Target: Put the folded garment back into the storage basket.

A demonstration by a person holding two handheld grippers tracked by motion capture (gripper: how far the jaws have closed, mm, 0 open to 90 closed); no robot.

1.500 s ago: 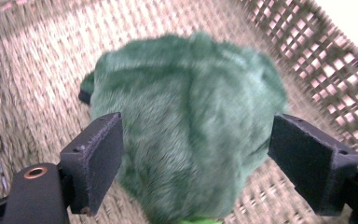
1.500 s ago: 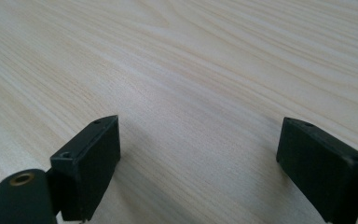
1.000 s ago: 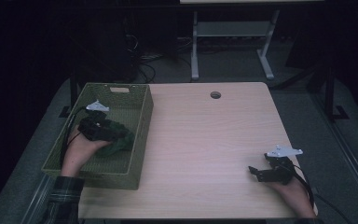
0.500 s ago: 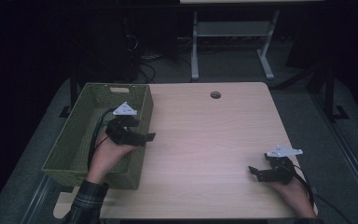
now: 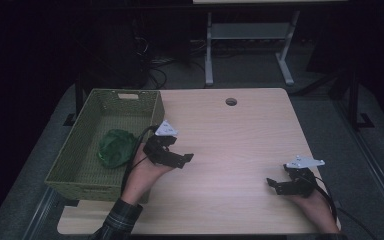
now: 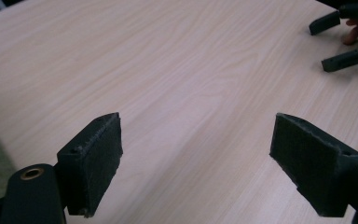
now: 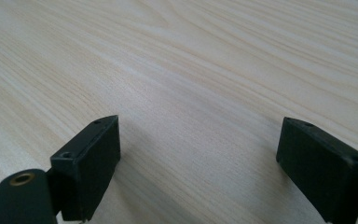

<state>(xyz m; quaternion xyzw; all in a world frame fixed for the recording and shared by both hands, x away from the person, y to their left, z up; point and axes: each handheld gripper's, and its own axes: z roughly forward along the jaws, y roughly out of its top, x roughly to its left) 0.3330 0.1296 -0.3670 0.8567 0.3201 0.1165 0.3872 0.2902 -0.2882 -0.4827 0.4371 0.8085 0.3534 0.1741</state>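
Hovering just beside the basket [image 5: 82, 155] rim, the left gripper [image 5: 182, 159] spread empty fingers wide over open desk [image 5: 240, 145]; right gripper [image 5: 275, 185] likewise wide.

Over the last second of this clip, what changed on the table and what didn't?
The left gripper let go of the green cloth, leaving it in the woven basket, and moved right, out over the bare table, jaws open and empty. The right gripper stayed put near the front edge, open and empty. The basket kept its place.
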